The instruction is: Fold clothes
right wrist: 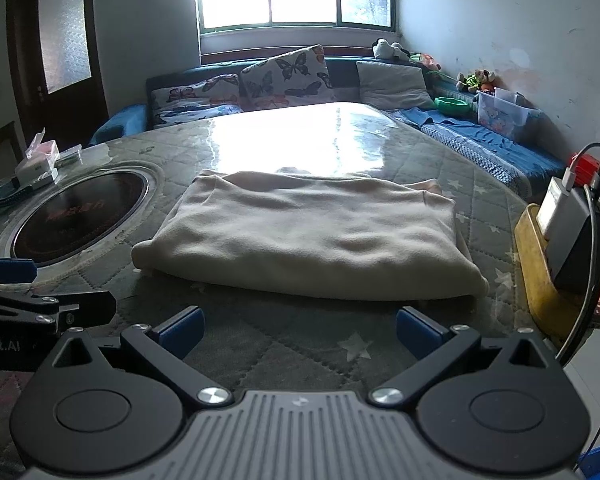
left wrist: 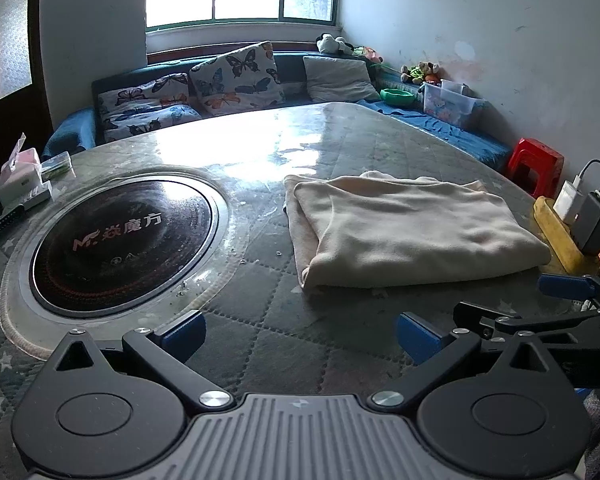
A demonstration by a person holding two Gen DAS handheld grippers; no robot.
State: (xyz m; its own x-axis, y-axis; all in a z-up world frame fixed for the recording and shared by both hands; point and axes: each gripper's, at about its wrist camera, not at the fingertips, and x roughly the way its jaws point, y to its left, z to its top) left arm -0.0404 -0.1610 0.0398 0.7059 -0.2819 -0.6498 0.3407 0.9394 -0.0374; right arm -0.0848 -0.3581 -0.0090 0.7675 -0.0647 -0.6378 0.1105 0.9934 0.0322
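Cloth (left wrist: 416, 228): cream, folded into a thick rectangle, lying flat on the table (left wrist: 340, 152). Centre-right of the left wrist view; centre of the right wrist view (right wrist: 312, 236). Nothing touches it.

Left gripper (left wrist: 300, 332): bottom of its own frame, blue pads spread wide, holding nothing, over bare quilted table surface near the cloth's near left corner. Also seen at the left edge of the right wrist view (right wrist: 8, 272).

Right gripper (right wrist: 298, 328): bottom of its own frame, pads spread wide, holding nothing, just short of the cloth's near edge. Part of it shows at the lower right of the left wrist view (left wrist: 564, 288).

Hob (left wrist: 120, 240): round, dark, set into the table, left of the cloth in both views.

Tissue box (left wrist: 20, 176): left edge of frame, beyond the hob.

Yellow tray (right wrist: 536, 264): right edge of frame, just beside the cloth, holding chargers with cables.

Sofa (left wrist: 180, 96): upper centre, under the window, with butterfly-print cushions.

Red stool (left wrist: 534, 164): right of frame, past the table edge.
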